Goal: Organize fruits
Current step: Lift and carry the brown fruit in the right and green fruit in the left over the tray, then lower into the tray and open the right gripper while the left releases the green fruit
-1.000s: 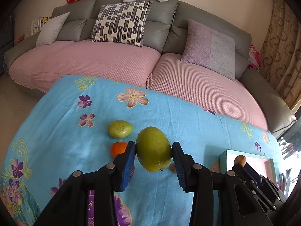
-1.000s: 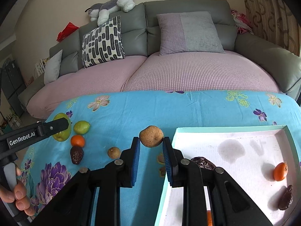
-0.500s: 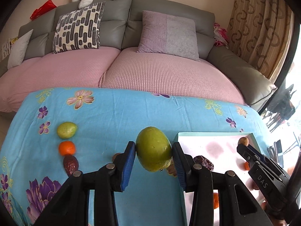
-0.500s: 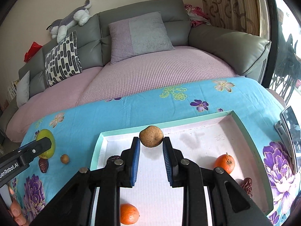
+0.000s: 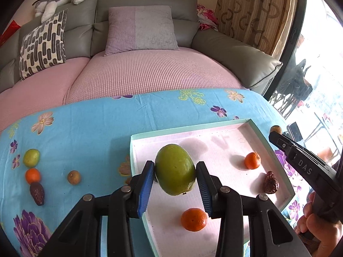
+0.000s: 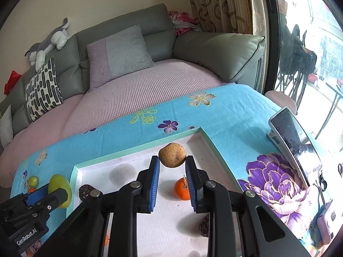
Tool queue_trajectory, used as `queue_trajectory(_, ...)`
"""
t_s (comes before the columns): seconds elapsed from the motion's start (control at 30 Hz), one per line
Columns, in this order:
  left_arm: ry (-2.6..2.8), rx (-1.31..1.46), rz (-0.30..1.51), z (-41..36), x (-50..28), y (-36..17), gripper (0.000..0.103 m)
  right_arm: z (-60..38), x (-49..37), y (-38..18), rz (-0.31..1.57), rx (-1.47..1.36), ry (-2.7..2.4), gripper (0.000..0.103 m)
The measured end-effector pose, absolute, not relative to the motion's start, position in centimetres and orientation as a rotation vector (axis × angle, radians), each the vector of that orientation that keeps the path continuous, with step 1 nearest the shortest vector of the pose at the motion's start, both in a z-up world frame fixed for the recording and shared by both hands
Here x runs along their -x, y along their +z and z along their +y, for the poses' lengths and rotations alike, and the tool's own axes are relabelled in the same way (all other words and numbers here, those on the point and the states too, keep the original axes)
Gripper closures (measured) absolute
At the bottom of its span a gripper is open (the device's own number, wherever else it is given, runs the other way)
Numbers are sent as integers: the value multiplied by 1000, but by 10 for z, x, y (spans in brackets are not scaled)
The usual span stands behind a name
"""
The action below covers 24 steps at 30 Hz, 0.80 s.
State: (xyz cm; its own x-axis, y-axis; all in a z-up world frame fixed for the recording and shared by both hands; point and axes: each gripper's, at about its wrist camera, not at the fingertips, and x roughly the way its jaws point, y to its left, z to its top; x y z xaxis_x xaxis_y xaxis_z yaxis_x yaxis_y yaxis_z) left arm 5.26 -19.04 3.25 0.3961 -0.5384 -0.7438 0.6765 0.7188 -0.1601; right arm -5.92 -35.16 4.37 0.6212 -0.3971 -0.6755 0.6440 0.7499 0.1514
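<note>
The left hand-held gripper [image 5: 174, 185] clamped the large green oval mango [image 5: 174, 169] above the shallow white tray with mint rim [image 5: 137, 138]; the right hand-held gripper [image 6: 172, 174] pinched a small brown round fruit [image 6: 172, 154] at its tips. Released high, either could roll against the small orange mandarin [image 5: 194, 219].

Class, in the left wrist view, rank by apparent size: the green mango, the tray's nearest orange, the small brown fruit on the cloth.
1. Green mango, though it is held closest to the camera.
2. Orange.
3. Brown fruit, smallest, but farther away.
</note>
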Motion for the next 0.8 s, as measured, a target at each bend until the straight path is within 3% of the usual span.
queue_trajectory(0.8, -740, -254, 1037, -198, -59, -18, 60, -344, 21, -8, 862, -427, -531, 77)
